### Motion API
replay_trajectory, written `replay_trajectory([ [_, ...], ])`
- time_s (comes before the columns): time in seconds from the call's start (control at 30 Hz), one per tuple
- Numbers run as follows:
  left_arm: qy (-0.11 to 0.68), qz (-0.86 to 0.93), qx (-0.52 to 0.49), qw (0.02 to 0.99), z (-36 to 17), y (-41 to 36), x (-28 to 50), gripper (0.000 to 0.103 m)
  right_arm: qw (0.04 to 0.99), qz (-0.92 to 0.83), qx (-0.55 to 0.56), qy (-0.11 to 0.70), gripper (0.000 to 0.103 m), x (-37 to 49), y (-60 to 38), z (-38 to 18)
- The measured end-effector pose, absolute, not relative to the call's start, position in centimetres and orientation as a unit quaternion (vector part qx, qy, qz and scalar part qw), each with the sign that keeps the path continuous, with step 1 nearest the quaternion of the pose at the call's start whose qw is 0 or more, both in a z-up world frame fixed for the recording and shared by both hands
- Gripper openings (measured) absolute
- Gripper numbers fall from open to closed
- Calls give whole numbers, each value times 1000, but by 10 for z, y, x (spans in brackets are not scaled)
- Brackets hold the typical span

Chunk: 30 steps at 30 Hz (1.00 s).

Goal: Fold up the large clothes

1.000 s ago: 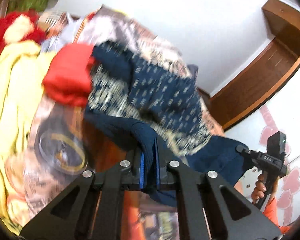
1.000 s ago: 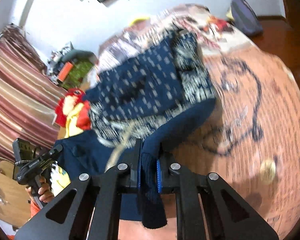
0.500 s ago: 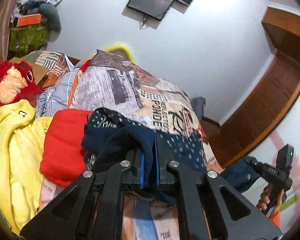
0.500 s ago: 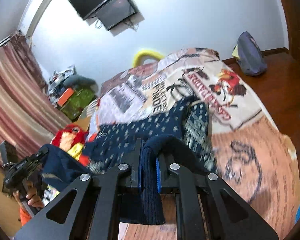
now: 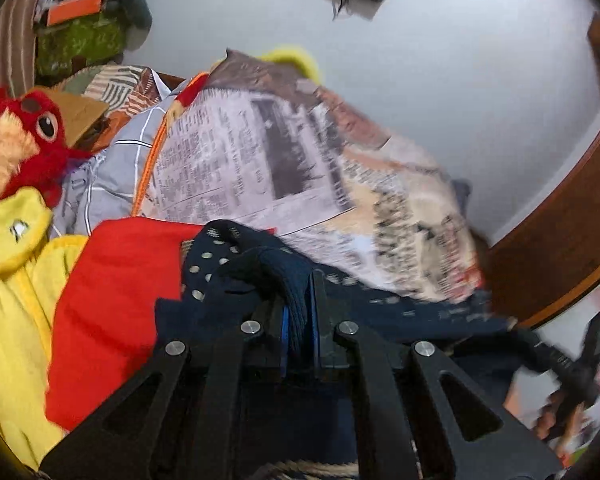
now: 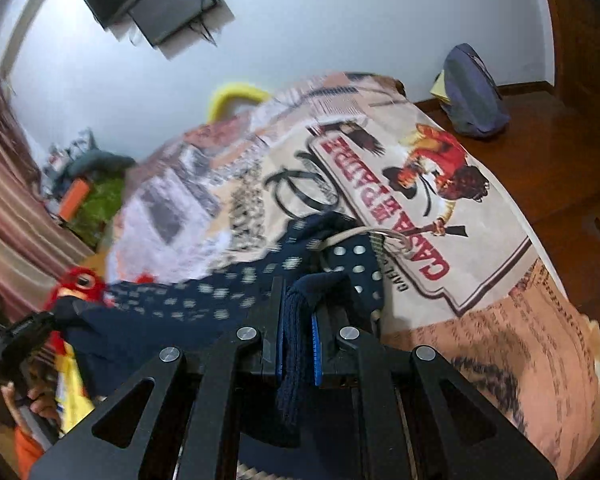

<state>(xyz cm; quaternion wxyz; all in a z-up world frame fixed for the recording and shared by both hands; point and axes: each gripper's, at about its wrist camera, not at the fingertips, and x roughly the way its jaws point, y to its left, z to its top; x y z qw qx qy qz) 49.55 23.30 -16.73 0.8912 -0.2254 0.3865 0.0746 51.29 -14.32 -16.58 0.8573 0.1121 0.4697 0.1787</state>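
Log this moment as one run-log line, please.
stage: mid-fold | left gripper: shut on navy garment | right gripper: shut on navy garment | surface: printed bedspread

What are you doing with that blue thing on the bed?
A person is folding a big navy garment on the bed. Each hand holds a tool: the left tool and the right tool are both shut on a ribbed edge of it. A red garment and a yellow one lie beside it.

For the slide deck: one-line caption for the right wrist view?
Right gripper shut on the navy garment's ribbed edge, its dotted body draped across a printed bedspread.
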Motion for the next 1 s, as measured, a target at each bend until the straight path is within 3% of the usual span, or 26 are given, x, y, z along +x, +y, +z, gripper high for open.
replay_trajectory([
  [0.3, 447, 83, -180, 872, -211, 236, 511, 14, 845, 186, 100, 492, 10, 517, -157, -171],
  [0.6, 420, 102, -140, 891, -155, 231, 496, 19, 910, 89, -4, 404, 26, 491, -159, -107],
  [0.7, 407, 94, -114, 902, -139, 221, 484, 29, 905, 125, -21, 406, 36, 475, -148, -96],
  [0.77, 400, 82, -93, 908, -133, 210, 473, 43, 901, 146, -31, 408, 41, 462, -140, -97],
  [1.0, 431, 31, -53, 900, -151, 172, 463, 46, 864, 212, -35, 455, 45, 446, -104, -133],
])
